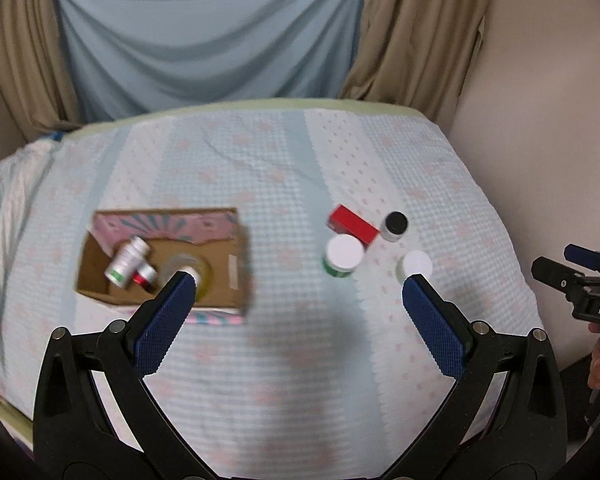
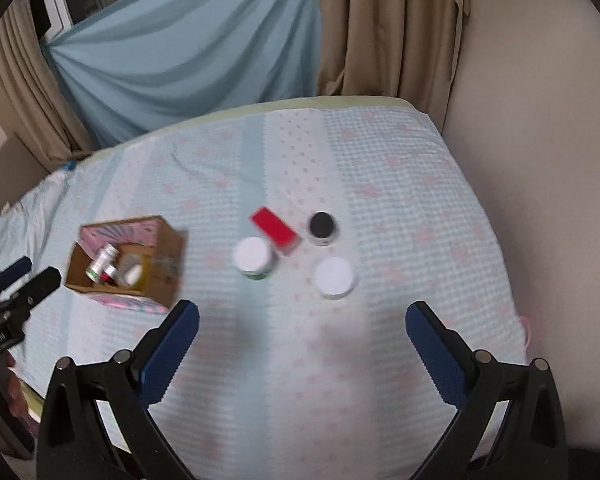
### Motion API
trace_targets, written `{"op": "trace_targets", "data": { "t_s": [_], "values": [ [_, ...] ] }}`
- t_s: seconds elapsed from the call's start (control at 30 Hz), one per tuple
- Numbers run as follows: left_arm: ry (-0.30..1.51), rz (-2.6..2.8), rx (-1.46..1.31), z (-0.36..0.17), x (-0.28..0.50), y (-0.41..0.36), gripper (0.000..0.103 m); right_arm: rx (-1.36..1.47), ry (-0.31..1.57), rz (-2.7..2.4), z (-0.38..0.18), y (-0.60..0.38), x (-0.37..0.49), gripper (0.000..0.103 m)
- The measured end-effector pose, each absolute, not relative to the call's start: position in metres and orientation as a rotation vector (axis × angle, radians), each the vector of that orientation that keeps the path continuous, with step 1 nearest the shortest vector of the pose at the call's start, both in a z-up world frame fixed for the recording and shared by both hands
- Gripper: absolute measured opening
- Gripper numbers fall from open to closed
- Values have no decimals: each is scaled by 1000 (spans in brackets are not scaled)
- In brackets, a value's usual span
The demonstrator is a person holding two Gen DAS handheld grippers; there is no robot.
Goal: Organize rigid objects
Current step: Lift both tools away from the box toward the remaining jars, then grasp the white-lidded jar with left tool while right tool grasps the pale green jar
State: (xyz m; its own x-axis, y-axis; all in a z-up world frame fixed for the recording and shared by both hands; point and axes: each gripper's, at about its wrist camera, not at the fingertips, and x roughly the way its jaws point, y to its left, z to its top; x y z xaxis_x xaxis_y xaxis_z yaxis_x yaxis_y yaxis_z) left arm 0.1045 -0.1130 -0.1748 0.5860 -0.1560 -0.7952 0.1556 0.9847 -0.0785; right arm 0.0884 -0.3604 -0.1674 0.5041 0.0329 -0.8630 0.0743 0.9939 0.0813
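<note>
Four loose items stand grouped right of centre on the cloth-covered surface (image 1: 284, 168): one red box (image 1: 352, 225), one black-lidded jar (image 1: 395, 226) and two white-lidded jars (image 1: 343, 255) (image 1: 416, 266), while one cardboard box (image 1: 162, 258) to the left holds about three bottles, blurred. The right wrist view shows both white lids whole; in the left wrist view a pad overlaps the nearer jar. The left claw (image 1: 298, 282) and right claw (image 2: 302, 312) are spread wide and empty above bare cloth; the surface's right edge meets the wall.
</note>
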Motion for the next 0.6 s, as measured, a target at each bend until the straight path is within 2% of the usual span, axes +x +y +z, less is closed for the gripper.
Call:
{"op": "trace_targets", "data": {
  "t_s": [0.33, 0.6],
  "values": [
    [995, -211, -36, -288, 151, -181, 103, 37, 976, 71, -248, -413, 108, 103],
    [1013, -245, 31, -410, 201, -209, 103, -20, 973, 151, -362, -416, 129, 103]
  ]
}}
